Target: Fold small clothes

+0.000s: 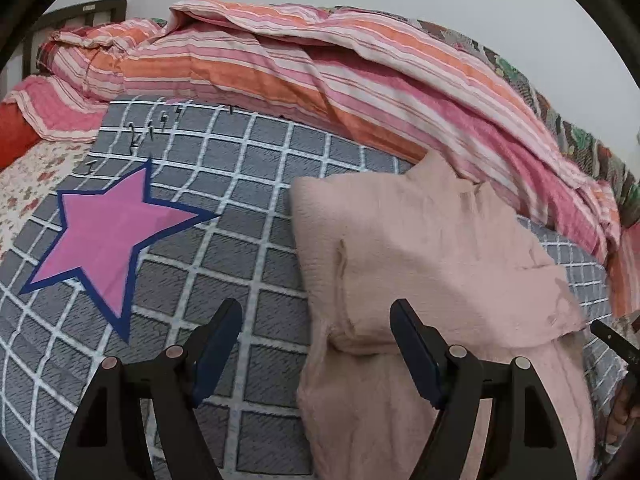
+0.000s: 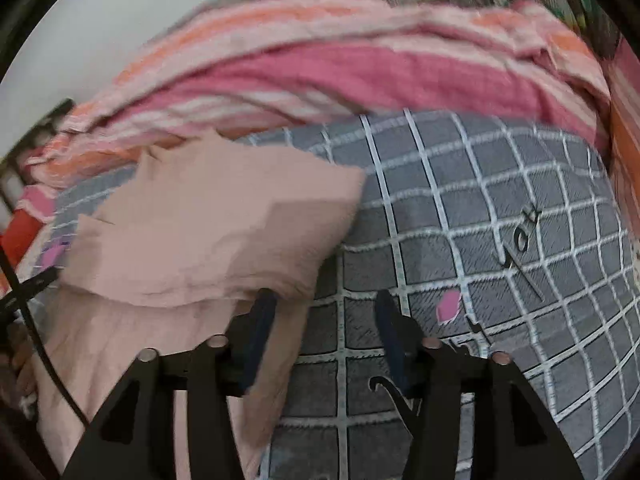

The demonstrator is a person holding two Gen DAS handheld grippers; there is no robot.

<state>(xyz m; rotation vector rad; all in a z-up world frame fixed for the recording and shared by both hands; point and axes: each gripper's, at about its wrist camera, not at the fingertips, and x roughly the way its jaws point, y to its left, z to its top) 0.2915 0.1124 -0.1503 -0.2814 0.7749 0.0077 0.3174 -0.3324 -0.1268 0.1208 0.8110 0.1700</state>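
A pale pink small garment (image 1: pixel 420 240) lies on the grey checked bedspread (image 1: pixel 248 216), its upper part folded over the lower part. My left gripper (image 1: pixel 316 316) is open just above the garment's near left edge. Its left finger is over the bedspread and its right finger over the pink cloth, and the pads press on nothing. In the blurred right wrist view the same garment (image 2: pixel 208 232) lies at the left. My right gripper (image 2: pixel 324 304) is open at the garment's right edge, its left fingertip (image 2: pixel 264 304) against the cloth and bare bedspread (image 2: pixel 460 208) between the fingers.
A pink star (image 1: pixel 108 232) is printed on the bedspread to the left. A bunched pink and orange striped quilt (image 1: pixel 320 72) runs along the far side, by the wall. A dark headboard (image 1: pixel 80 12) stands at the far left. A black cable (image 2: pixel 36 344) crosses the right view's left edge.
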